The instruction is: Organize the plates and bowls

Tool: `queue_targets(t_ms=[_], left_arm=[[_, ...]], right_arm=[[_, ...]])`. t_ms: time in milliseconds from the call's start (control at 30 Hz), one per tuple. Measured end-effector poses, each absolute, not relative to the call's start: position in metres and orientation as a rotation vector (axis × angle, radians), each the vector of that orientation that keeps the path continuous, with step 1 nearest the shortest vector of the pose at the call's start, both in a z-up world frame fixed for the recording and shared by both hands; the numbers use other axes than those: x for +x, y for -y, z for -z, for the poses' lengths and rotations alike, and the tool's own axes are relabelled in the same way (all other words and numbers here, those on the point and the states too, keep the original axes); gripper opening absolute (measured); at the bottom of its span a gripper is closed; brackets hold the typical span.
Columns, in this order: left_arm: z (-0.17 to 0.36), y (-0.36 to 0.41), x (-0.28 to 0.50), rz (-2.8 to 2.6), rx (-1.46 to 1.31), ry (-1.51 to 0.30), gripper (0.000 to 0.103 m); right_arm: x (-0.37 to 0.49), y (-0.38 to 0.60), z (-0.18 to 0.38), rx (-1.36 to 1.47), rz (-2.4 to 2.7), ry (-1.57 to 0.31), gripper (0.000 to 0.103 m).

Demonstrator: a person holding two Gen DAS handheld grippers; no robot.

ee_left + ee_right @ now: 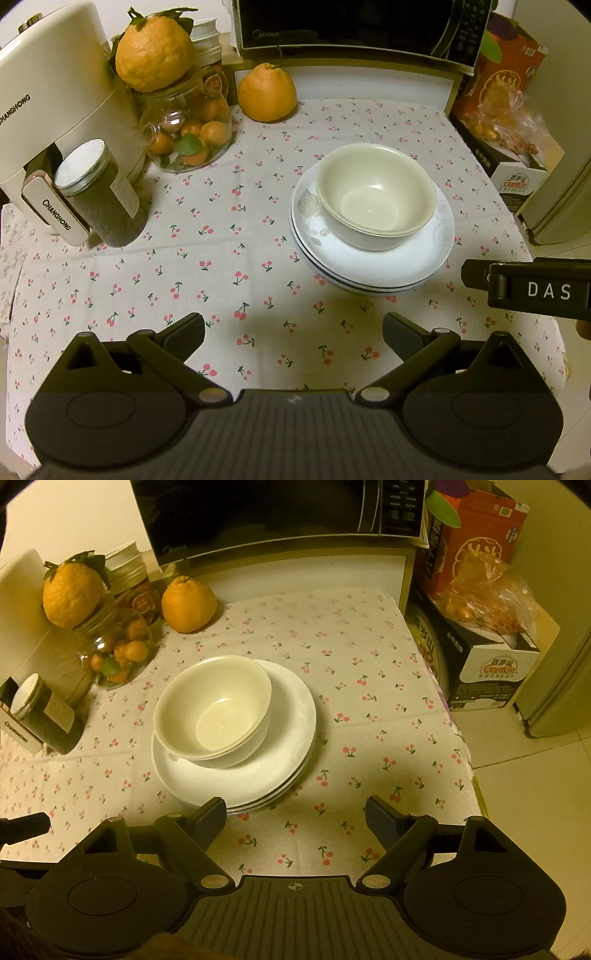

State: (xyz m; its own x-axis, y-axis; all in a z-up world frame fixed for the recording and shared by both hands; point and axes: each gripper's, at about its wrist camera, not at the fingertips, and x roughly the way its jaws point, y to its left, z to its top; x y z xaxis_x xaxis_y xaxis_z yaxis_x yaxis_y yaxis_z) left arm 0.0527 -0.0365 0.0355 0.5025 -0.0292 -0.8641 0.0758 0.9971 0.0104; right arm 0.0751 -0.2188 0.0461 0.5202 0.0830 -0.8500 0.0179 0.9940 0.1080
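A stack of cream bowls (pixel 375 195) sits nested on a stack of white plates (pixel 373 264) on the cherry-print tablecloth. The same bowls (pixel 214 710) and plates (pixel 291 716) show in the right wrist view. My left gripper (pixel 293 334) is open and empty, over the cloth in front and to the left of the stack. My right gripper (pixel 295 818) is open and empty, just in front of the plates, its left finger (pixel 210 819) close to the plate rim. The right gripper's side (pixel 532 288) shows at the right edge of the left wrist view.
At the left stand a white appliance (pixel 48 103), a dark jar (pixel 103 195) and a glass jar of small oranges (pixel 188 129) with a large orange on top. Another orange (pixel 266 92) and a microwave (pixel 351 26) are behind. Boxes (pixel 480 590) stand beyond the table's right edge.
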Motion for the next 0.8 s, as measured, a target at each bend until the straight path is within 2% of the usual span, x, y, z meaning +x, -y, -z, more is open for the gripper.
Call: queue_targets(t_ms=[800], left_arm=[[-0.0368,0.0334,0.0546,0.028,0.060,-1.036,0.103]], right_arm=[[0.0755,0.2160,-0.0439,0.098,-0.053,-1.030,0.084]])
